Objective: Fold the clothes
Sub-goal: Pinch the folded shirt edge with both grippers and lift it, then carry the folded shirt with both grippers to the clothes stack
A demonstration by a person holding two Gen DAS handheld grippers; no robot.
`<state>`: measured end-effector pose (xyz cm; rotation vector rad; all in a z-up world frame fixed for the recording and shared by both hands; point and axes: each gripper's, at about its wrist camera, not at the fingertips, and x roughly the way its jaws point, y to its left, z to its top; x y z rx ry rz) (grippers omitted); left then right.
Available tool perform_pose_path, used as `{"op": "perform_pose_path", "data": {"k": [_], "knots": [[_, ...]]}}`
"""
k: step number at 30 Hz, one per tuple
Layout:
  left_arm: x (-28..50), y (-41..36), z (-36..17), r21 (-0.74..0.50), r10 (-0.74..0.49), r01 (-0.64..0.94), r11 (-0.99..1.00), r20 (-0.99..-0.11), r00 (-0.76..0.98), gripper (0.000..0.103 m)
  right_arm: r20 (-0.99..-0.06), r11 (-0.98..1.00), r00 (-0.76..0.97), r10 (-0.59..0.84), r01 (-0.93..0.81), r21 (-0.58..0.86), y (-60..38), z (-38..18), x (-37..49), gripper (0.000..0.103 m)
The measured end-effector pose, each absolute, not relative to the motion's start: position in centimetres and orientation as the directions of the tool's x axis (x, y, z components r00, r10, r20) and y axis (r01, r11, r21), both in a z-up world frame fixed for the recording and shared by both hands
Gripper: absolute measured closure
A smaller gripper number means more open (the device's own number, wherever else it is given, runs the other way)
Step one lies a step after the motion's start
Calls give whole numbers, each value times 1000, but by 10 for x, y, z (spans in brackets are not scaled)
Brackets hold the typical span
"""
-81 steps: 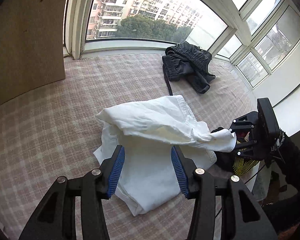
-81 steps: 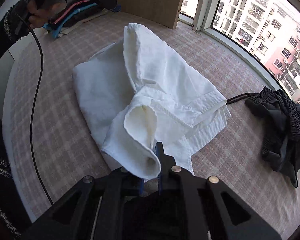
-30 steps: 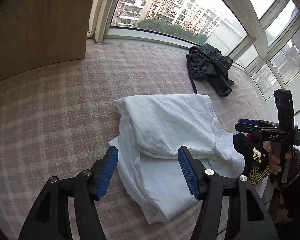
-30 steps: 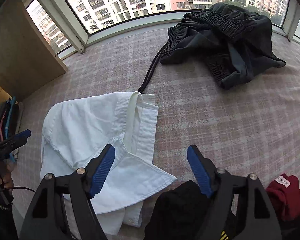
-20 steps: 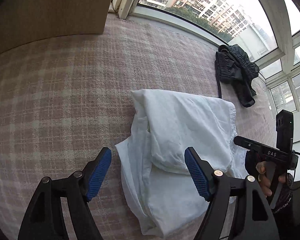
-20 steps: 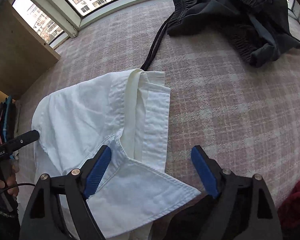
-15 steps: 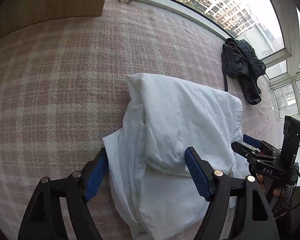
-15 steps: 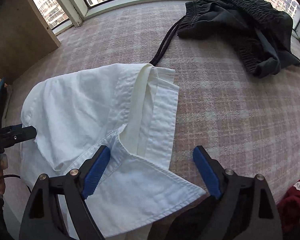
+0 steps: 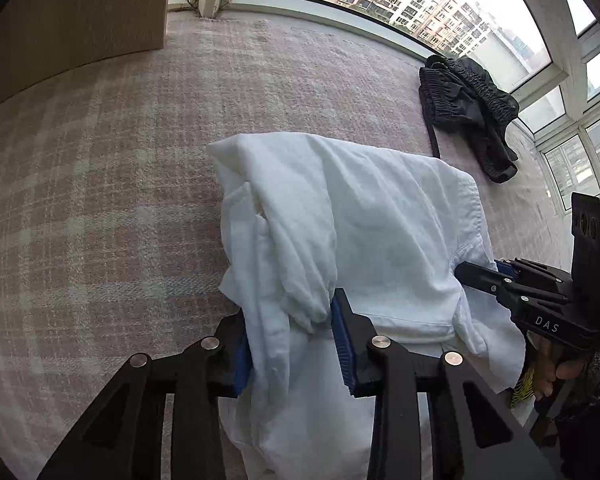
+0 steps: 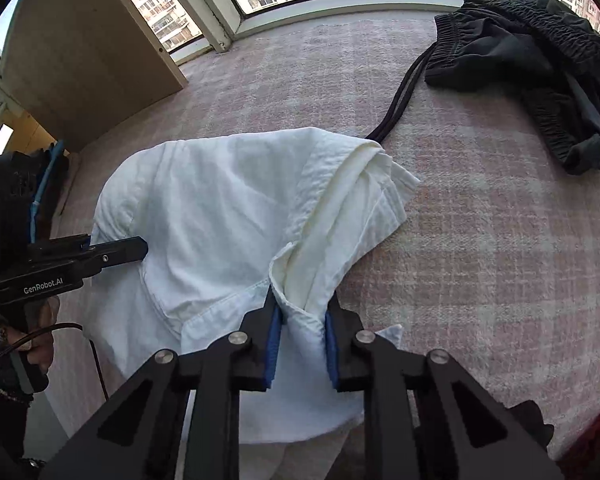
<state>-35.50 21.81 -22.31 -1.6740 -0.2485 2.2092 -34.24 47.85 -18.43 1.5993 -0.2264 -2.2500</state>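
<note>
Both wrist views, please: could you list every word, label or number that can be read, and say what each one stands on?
"DAS": white letters on the black body of the right gripper, seen in the left wrist view.
"GenRobot.AI": white letters on the black body of the left gripper, seen in the right wrist view.
No text shows on the white shirt or the black shorts.

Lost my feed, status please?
Left hand-held gripper and right hand-held gripper both clamped on white shirt. Black shorts lie apart, beyond it.
</note>
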Motion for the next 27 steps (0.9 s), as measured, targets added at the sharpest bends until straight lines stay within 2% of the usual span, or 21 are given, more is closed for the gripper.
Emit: {"op": "perform_pose_path", "data": {"k": [4, 11, 15, 22, 27], "knots": [[-353, 219, -218, -374, 413, -189, -908, -876, -248, 87, -840, -895, -312, -444, 195, 401, 485, -166, -333, 89], [-338, 210, -177, -394, 449, -224, -891, -837, -314, 87, -803, -886, -385, -455, 291, 363, 460, -116, -294, 90], [-322, 186, -146, -372, 429, -217, -903, -817, -385, 88, -777, -862, -396, -489, 352, 364, 429, -96, -277, 90], [-267, 107, -87, -336, 360, -144, -931, -776, -518, 87, -731, -791, -382, -565, 505, 347, 313, -57, -261, 90], [-224, 22, -53, -263, 267, -93, -960, -769, -580, 87, -711, -739, -363, -602, 590, 325, 204, -33, -243, 90]]}}
